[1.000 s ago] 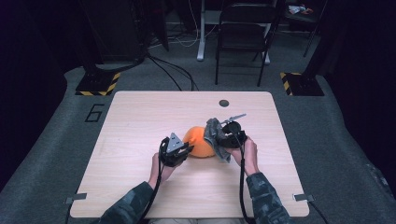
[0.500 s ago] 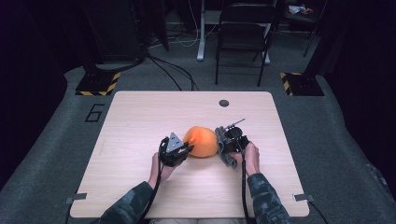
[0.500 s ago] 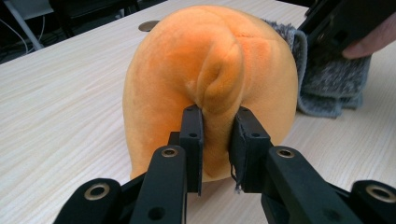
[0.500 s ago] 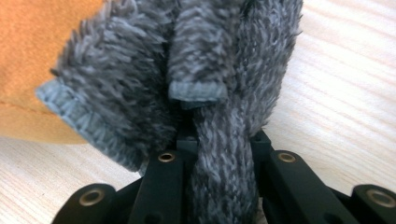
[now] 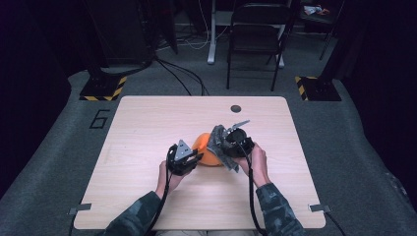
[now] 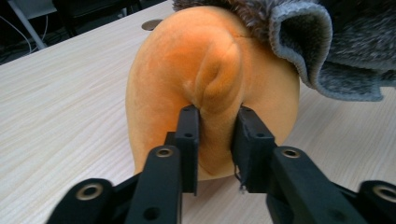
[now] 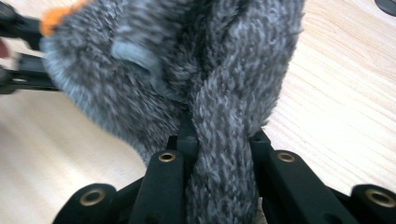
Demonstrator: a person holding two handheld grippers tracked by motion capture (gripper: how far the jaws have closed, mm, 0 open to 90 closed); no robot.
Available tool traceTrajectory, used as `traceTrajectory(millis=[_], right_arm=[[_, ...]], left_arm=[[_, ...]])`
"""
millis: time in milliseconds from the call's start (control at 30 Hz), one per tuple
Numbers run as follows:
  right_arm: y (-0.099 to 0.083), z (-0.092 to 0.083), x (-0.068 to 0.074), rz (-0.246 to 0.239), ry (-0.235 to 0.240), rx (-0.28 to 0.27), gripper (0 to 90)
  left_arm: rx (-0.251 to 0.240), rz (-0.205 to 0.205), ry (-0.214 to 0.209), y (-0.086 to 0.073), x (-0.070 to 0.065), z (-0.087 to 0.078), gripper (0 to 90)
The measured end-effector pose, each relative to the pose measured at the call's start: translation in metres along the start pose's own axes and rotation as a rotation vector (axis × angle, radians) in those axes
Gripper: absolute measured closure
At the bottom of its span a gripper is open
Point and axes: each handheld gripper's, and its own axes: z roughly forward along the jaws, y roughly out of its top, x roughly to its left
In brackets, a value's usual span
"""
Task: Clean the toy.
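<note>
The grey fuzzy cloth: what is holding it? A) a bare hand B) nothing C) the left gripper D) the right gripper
D: the right gripper has its black jaws shut on a fold of the grey fuzzy cloth.

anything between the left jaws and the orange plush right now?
Nothing visible. The left gripper already has its jaws pinched on a fold of the round orange plush toy. The grey fuzzy knit cover, held by the right gripper, drapes over the toy's top, clear of that pinch.
</note>
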Motion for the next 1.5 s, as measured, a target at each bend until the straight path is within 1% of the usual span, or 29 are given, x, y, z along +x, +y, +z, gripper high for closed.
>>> traceTrajectory(millis=[33, 100, 133, 167, 200, 267, 333, 400, 467, 500, 533, 567, 667, 733, 767, 833, 967, 1033, 1067, 1100, 1133, 1200, 1233, 1267, 1300, 1333, 1400, 1433, 1500], right_arm=[[0.000, 0.001, -0.001, 0.012, 0.005, -0.009, 74.4], [-0.001, 0.001, -0.005, 0.024, 0.011, -0.029, 74.4], [-0.002, 0.003, -0.007, 0.032, 0.006, -0.051, 74.4], [-0.002, 0.003, -0.007, 0.032, 0.006, -0.051, 74.4], [-0.003, 0.004, -0.006, 0.039, 0.009, -0.066, 74.4], [-0.002, 0.004, -0.005, 0.034, 0.003, -0.072, 74.4], [-0.002, 0.004, -0.004, 0.033, 0.002, -0.076, 74.4], [-0.003, 0.005, -0.003, 0.041, 0.004, -0.086, 74.4], [-0.003, 0.006, -0.003, 0.038, 0.008, -0.085, 74.5], [-0.003, 0.007, -0.003, 0.039, 0.009, -0.088, 74.5], [-0.003, 0.006, -0.002, 0.037, 0.013, -0.088, 74.5], [-0.003, 0.006, -0.002, 0.037, 0.013, -0.088, 74.5], [0.000, 0.000, -0.001, 0.019, 0.004, -0.101, 74.5], [0.001, -0.003, 0.001, 0.030, -0.004, -0.099, 74.5], [0.002, -0.005, 0.001, 0.022, -0.002, -0.108, 74.4], [0.005, -0.012, 0.004, 0.028, 0.009, -0.127, 74.5], [0.012, -0.028, 0.018, -0.016, 0.006, -0.174, 74.5], [0.015, -0.033, 0.026, -0.037, 0.013, -0.191, 74.4], [0.016, -0.035, 0.030, -0.057, 0.015, -0.202, 74.4], [0.016, -0.031, 0.038, -0.066, 0.022, -0.200, 74.4], [0.016, -0.031, 0.038, -0.066, 0.022, -0.200, 74.4], [0.015, -0.020, 0.042, -0.087, 0.007, -0.171, 74.4], [0.013, -0.015, 0.041, -0.097, -0.004, -0.165, 74.4], [0.012, -0.013, 0.041, -0.082, -0.005, -0.160, 74.4], [0.012, -0.013, 0.039, -0.088, -0.003, -0.156, 74.4], [0.012, -0.013, 0.037, -0.074, -0.014, -0.149, 74.4], [0.011, -0.013, 0.035, -0.087, -0.014, -0.147, 74.4], [0.010, -0.011, 0.031, -0.073, -0.011, -0.125, 74.4], [0.010, -0.010, 0.029, -0.066, -0.010, -0.118, 74.4]], left_arm=[[0.002, 0.003, 0.002, 0.000, 0.000, -0.001, 67.3], [0.014, 0.031, 0.040, 0.000, -0.001, -0.001, 56.3], [0.029, 0.059, 0.065, 0.000, -0.003, 0.001, 44.9], [0.038, 0.083, 0.075, -0.001, -0.005, 0.002, 44.9], [0.043, 0.102, 0.085, -0.002, -0.008, 0.004, 41.0], [0.046, 0.138, 0.101, -0.003, -0.013, 0.006, 38.9], [0.044, 0.159, 0.116, -0.004, -0.018, 0.010, 37.8], [0.049, 0.175, 0.144, -0.005, -0.021, 0.016, 36.2], [0.039, 0.163, 0.165, -0.008, -0.021, 0.020, 41.5], [0.031, 0.160, 0.168, -0.009, -0.021, 0.021, 46.8], [0.031, 0.164, 0.176, -0.010, -0.021, 0.022, 58.4], [0.031, 0.166, 0.181, -0.010, -0.021, 0.022, 58.4], [0.039, 0.172, 0.183, -0.008, -0.019, 0.020, 72.7], [0.031, 0.151, 0.170, -0.007, -0.018, 0.018, 73.9], [0.024, 0.137, 0.164, -0.005, -0.016, 0.017, 74.7], [0.019, 0.093, 0.131, -0.003, -0.013, 0.015, 75.4], [0.008, 0.005, 0.073, 0.004, -0.008, 0.005, 75.5], [0.000, -0.020, 0.041, 0.008, -0.008, 0.000, 75.4], [-0.001, -0.022, 0.027, 0.010, -0.009, -0.002, 75.3], [0.003, -0.008, 0.019, 0.011, -0.013, -0.003, 75.1], [0.003, -0.008, 0.019, 0.011, -0.013, -0.003, 74.8], [0.020, -0.001, 0.022, 0.008, -0.014, 0.001, 74.6], [0.016, 0.003, 0.025, 0.008, -0.013, 0.003, 74.1], [0.017, 0.002, 0.022, 0.007, -0.012, 0.003, 73.7], [0.015, 0.008, 0.025, 0.007, -0.012, 0.004, 73.4], [0.012, 0.014, 0.023, 0.007, -0.012, 0.004, 72.0], [0.015, 0.011, 0.021, 0.007, -0.011, 0.005, 71.4], [0.012, 0.007, 0.026, 0.006, -0.010, 0.006, 70.7], [0.013, -0.002, 0.024, 0.005, -0.007, 0.006, 70.5]])
